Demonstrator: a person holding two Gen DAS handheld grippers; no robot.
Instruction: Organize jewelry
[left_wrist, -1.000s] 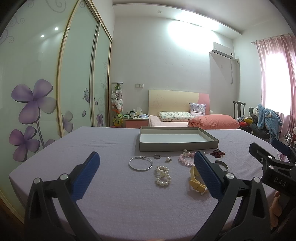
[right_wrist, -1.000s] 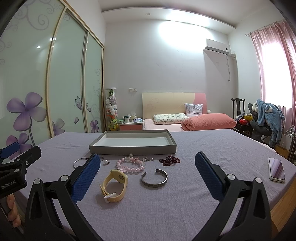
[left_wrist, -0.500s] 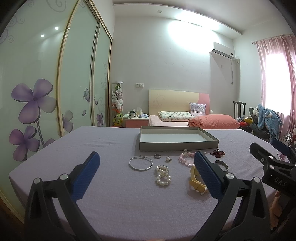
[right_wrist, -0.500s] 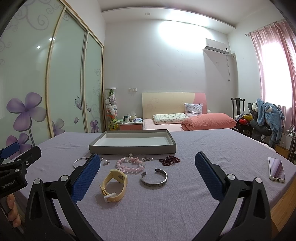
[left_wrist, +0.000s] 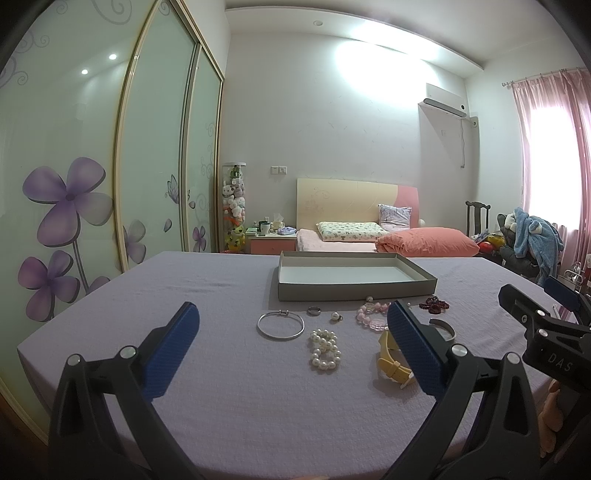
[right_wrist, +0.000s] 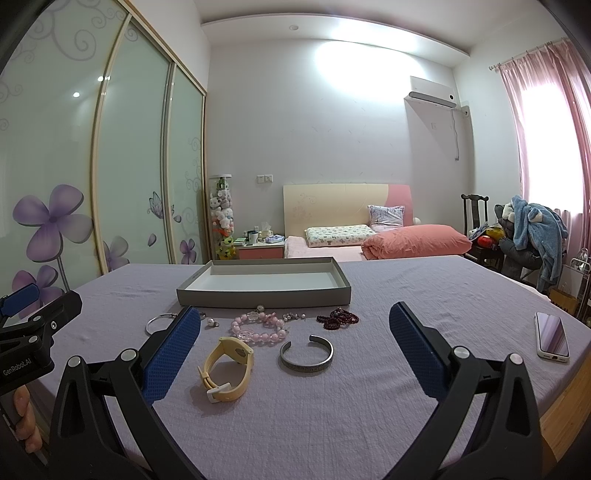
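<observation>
Hovering low over the tabletop (right_wrist: 424, 295), left tongs (left_wrist: 291, 349) and right tongs (right_wrist: 295, 350) gape wide, empty. Jewelry crowds near tray (right_wrist: 264, 297); right side bare up to phone (right_wrist: 551, 335).

You face a white wall (right_wrist: 332, 122) with a bed (right_wrist: 369, 236) against it, its headboard (right_wrist: 332, 203) cream and pink. On your left run sliding doors (right_wrist: 129, 166) printed with purple flowers. On your right, pink curtains (right_wrist: 546, 110) glow over a bright window; an air conditioner (right_wrist: 432, 98) hangs nearby, above a dark chair (right_wrist: 474, 218).
</observation>
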